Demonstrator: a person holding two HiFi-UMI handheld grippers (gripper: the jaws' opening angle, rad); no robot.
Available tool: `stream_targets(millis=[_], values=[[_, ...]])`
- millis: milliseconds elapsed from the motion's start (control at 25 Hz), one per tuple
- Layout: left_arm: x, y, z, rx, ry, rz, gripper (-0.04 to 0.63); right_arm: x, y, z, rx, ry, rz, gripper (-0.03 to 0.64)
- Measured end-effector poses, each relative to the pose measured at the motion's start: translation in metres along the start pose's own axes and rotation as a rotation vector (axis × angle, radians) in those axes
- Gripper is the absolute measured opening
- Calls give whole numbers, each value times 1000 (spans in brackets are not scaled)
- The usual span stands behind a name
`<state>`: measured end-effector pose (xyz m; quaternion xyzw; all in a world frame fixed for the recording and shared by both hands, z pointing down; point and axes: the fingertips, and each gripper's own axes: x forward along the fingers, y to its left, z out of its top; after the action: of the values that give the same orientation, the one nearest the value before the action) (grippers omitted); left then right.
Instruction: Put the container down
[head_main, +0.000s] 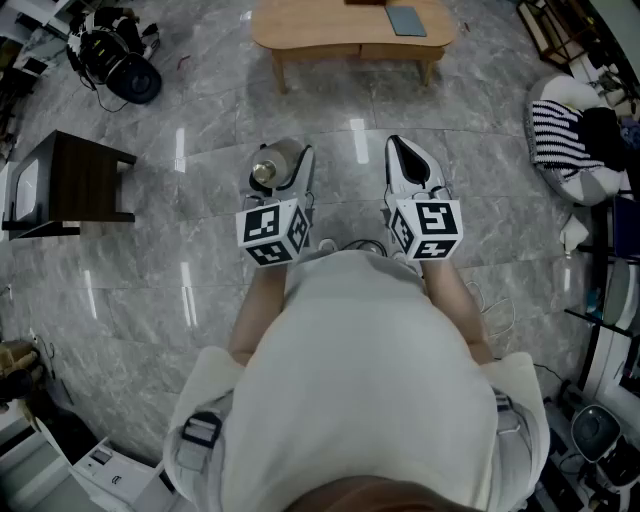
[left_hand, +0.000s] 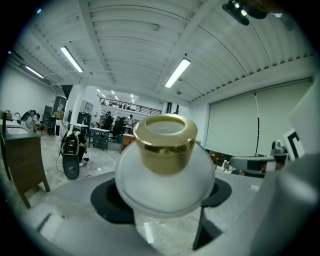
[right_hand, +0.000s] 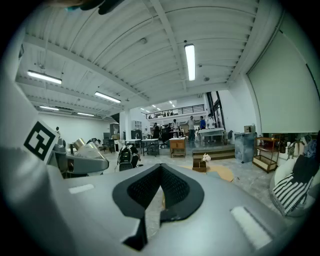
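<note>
A round frosted-white container (left_hand: 167, 185) with a gold cap (left_hand: 165, 144) fills the left gripper view, pressed between the dark pads (left_hand: 107, 200) of my left gripper (left_hand: 162, 200). In the head view the same container (head_main: 268, 170) sits in the left gripper (head_main: 283, 162), held out over the floor in front of the person. Beside it on the right, my right gripper (head_main: 408, 160) is shut with nothing in it; in the right gripper view (right_hand: 160, 182) its black pads meet at the tips. That view also shows the container (right_hand: 85, 146) at the left.
The floor (head_main: 200, 300) is grey marble. A light wooden coffee table (head_main: 350, 30) stands ahead, a dark side table (head_main: 75, 185) to the left and a black bag (head_main: 125, 65) at the far left. A striped cushion (head_main: 565, 130) lies at the right.
</note>
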<state>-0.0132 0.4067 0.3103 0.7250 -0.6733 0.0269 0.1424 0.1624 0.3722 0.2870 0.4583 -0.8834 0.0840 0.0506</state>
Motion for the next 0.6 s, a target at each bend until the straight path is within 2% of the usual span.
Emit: stream_targets(millis=[280, 600], values=[[5, 7, 1, -9, 0, 3, 341, 7, 2, 2, -9, 5, 6, -3], [15, 31, 3, -3, 14, -29, 341, 30, 23, 5, 20, -18, 5, 0]])
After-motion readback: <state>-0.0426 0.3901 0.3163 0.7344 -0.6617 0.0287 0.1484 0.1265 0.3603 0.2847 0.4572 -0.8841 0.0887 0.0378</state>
